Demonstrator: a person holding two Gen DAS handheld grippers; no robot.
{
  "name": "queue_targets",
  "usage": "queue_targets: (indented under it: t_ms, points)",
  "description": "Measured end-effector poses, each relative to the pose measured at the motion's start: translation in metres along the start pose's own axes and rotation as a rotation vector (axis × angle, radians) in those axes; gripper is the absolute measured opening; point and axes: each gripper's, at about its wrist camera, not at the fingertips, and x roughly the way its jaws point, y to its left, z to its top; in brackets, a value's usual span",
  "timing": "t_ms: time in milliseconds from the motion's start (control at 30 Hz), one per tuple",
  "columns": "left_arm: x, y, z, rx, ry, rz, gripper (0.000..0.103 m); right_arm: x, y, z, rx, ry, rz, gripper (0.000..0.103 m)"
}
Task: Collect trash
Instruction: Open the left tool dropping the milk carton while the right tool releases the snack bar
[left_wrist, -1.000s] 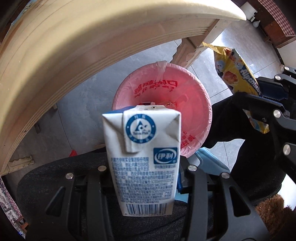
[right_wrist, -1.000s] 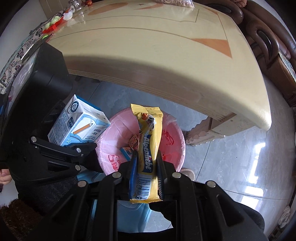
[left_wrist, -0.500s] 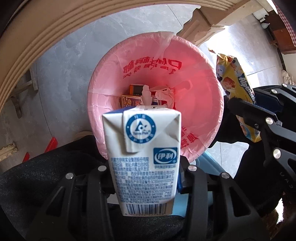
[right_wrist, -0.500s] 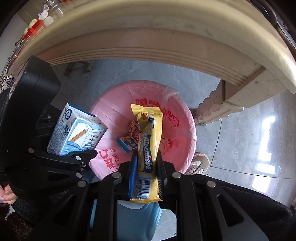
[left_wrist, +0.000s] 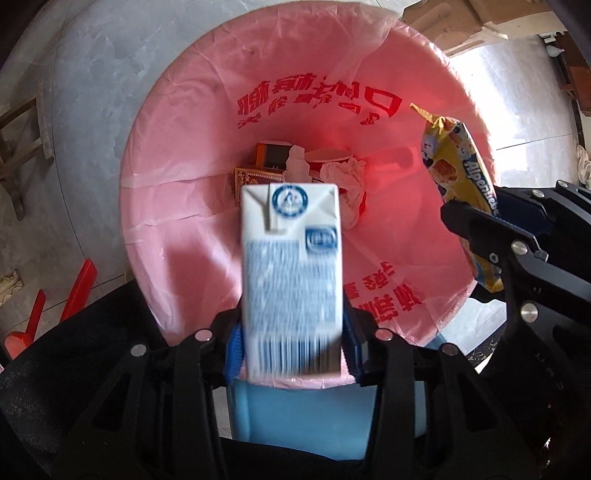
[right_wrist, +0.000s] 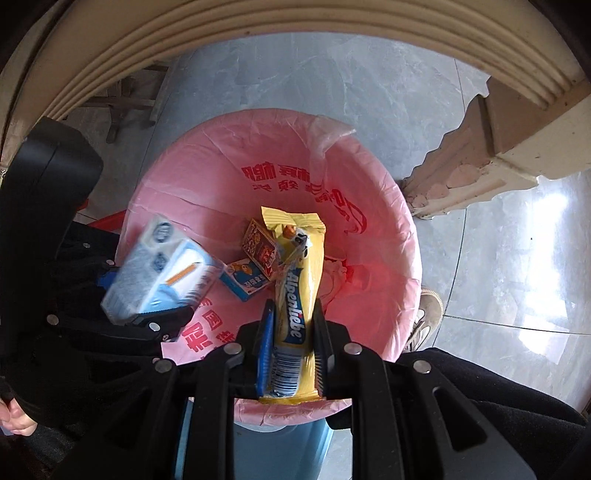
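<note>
While one bin waits, two grippers (both clamped) hold one item each.

My left wrist camera looks steeply down into the pink-lined bin from close above; its mouth fills most of the frame, the near rim at 6 o'clock. My right wrist camera also points almost straight down, slightly farther off, with the table edge arcing across 12 o'clock. Both views share the bin and its litter. Each sees the other: right gripper at 3 o'clock, left gripper at 9 o'clock.
</note>
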Motion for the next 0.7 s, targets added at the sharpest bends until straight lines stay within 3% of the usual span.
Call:
queue_targets:
  t_ms: [200, 500, 600, 667, 700]
  points:
    - [0.019, 0.005, 0.010, -0.017, 0.051, -0.041, 0.043, 0.018, -0.008, 0.005, 0.007, 0.045, 0.017, 0.020]
    - [0.028, 0.009, 0.019, -0.037, 0.076, 0.001, 0.043, 0.034, -0.012, 0.009, 0.010, 0.089, 0.040, 0.020]
    - [0.029, 0.007, 0.021, -0.026, 0.084, 0.035, 0.050, 0.036, -0.010, 0.008, 0.006, 0.094, 0.036, 0.023]
    - [0.030, 0.006, 0.022, -0.015, 0.087, 0.047, 0.064, 0.040, -0.009, 0.011, 0.001, 0.097, 0.033, 0.034]
    - [0.029, 0.005, 0.022, -0.010, 0.086, 0.055, 0.064, 0.041, -0.006, 0.012, 0.001, 0.097, 0.028, 0.039]
